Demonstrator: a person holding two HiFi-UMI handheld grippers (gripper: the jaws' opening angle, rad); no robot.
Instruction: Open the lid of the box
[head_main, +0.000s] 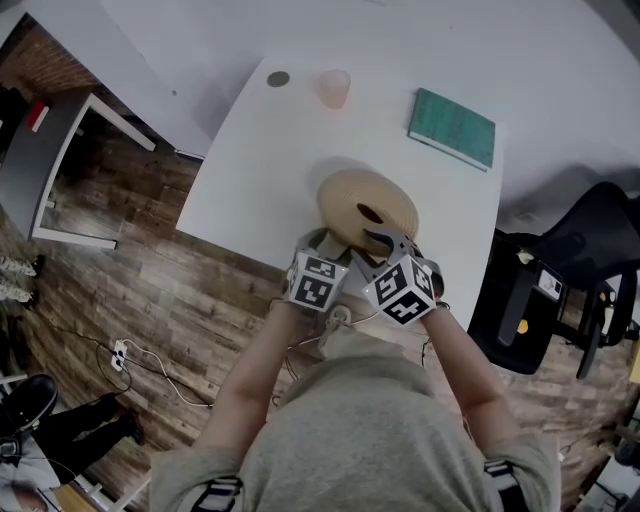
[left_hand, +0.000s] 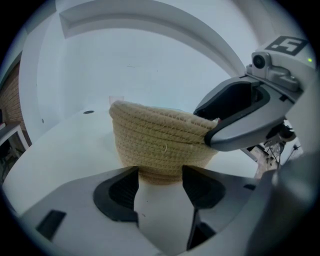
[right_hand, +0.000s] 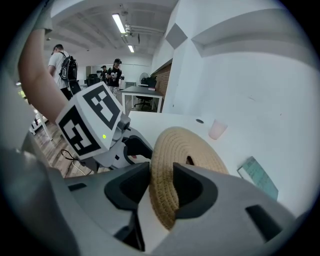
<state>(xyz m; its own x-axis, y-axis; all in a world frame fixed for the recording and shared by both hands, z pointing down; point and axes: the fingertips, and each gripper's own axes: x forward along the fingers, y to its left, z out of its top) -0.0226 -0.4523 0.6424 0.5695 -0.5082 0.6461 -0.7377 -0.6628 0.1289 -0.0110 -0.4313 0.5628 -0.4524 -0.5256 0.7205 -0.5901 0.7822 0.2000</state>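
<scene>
The right gripper (right_hand: 161, 170) has its fingers clamped on the near rim of the woven lid (right_hand: 187, 147), one finger on the rim's outer side and the other on its top face. A dark hole (right_hand: 190, 160) in the lid lies just beyond the fingertips. The left gripper (left_hand: 160, 175) holds its fingers apart, with bare white counter (left_hand: 65, 150) showing between them. The rope-coiled box (left_hand: 160, 142) sits just ahead of their tips, at its base, wider than the gap. From the left gripper view, the right gripper's upper finger lies over the box's top edge on the right.

In the head view both grippers sit side by side at the near side of the box, close to the counter's near edge. Farther out past the fingers, a pale cup (head_main: 334, 88) and a small dark disc (head_main: 278, 78) stand at the far side of the counter. A green book (head_main: 452, 128) lies off to the right, well apart from the box.
</scene>
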